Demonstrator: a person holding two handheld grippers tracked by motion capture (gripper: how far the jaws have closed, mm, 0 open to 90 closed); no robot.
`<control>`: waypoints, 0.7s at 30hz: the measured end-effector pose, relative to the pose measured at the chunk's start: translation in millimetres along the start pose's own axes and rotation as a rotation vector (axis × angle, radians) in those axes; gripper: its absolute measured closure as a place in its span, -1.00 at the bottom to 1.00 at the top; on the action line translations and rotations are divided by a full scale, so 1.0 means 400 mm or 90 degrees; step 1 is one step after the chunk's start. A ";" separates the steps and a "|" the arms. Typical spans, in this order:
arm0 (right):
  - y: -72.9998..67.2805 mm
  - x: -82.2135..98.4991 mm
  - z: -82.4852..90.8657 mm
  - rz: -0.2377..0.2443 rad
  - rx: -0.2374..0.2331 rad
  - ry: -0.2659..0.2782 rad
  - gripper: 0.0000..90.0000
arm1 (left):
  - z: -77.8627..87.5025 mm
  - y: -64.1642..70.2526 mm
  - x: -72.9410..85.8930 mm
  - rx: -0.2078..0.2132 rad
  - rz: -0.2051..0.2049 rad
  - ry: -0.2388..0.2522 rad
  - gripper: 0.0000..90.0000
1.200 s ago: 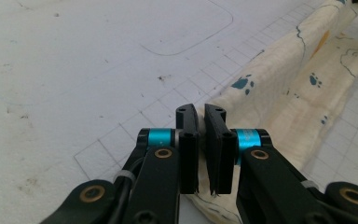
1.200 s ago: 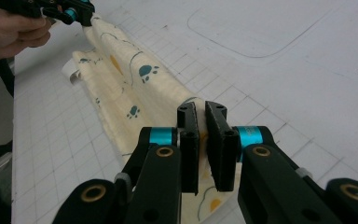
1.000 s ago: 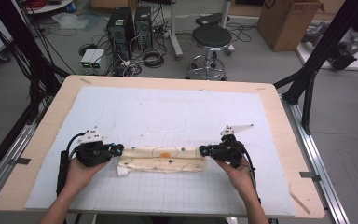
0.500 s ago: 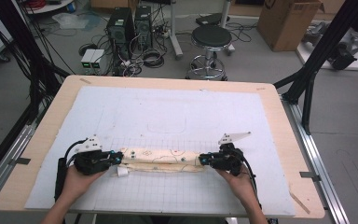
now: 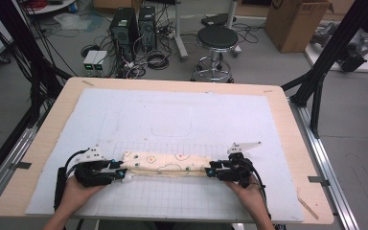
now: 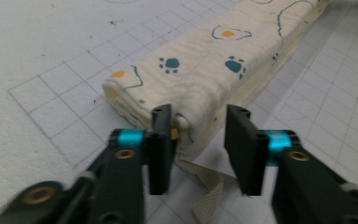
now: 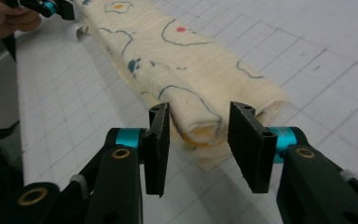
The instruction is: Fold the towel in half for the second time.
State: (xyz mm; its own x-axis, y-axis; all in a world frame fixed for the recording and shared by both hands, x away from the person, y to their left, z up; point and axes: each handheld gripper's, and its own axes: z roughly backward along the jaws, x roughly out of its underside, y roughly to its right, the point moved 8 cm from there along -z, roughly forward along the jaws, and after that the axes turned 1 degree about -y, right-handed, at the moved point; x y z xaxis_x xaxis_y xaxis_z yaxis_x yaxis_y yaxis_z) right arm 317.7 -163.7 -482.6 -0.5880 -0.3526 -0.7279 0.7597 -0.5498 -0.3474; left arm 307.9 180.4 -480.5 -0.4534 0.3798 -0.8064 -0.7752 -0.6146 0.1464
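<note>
Folding looks to be at the let-go step: the folded cloth (image 5: 165,164), cream with paw prints and egg shapes, lies as a long narrow bundle across the near part of the white gridded mat (image 5: 182,115), and a gripper sits at each of its ends. Both forearms come in low from the table's near edge, hands level, the grippers pointing inward at each other along the bundle.

The left gripper (image 6: 198,142) has just been opening; its jaws stand about half apart, the cloth's end between them, one pad touching the fabric at most and neither squeezing it. The right gripper (image 7: 199,140) has likewise just been opening, its jaws straddling the rolled end without pinching.

Next, I judge, both hands should back straight out along the bundle, clear of the loose strap (image 6: 209,189), without dragging the layers.
</note>
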 end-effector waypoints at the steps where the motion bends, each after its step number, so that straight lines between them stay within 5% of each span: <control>1: -0.005 0.002 0.004 -0.001 0.000 -0.001 0.21 | 0.003 0.004 -0.003 0.002 -0.002 0.007 0.17; 4: -0.024 -0.011 0.022 0.019 0.014 0.022 -0.09 | 0.014 0.015 -0.020 0.001 -0.010 0.030 0.03; 11: -0.068 -0.065 0.033 0.060 0.015 0.040 -0.16 | 0.017 0.022 -0.072 0.005 -0.006 0.065 -0.02; 14: -0.073 -0.083 0.017 0.073 0.018 0.035 -0.06 | 0.000 0.029 -0.090 -0.007 -0.014 0.058 0.09; 19: -0.073 -0.112 -0.018 0.075 0.006 0.028 0.26 | -0.033 0.027 -0.120 -0.009 0.027 0.077 0.51; 21: -0.073 -0.121 -0.031 0.075 0.002 0.024 0.42 | -0.047 0.033 -0.129 -0.004 0.023 0.073 0.69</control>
State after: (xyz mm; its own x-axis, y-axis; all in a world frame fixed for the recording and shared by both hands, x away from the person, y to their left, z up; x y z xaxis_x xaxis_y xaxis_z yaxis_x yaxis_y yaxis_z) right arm 327.4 -121.2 -444.5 -0.4835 -0.3869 -0.7852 0.8223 -0.5082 -0.2559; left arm 329.3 140.0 -447.9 -0.4278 0.2754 -0.8609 -0.7557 -0.6315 0.1735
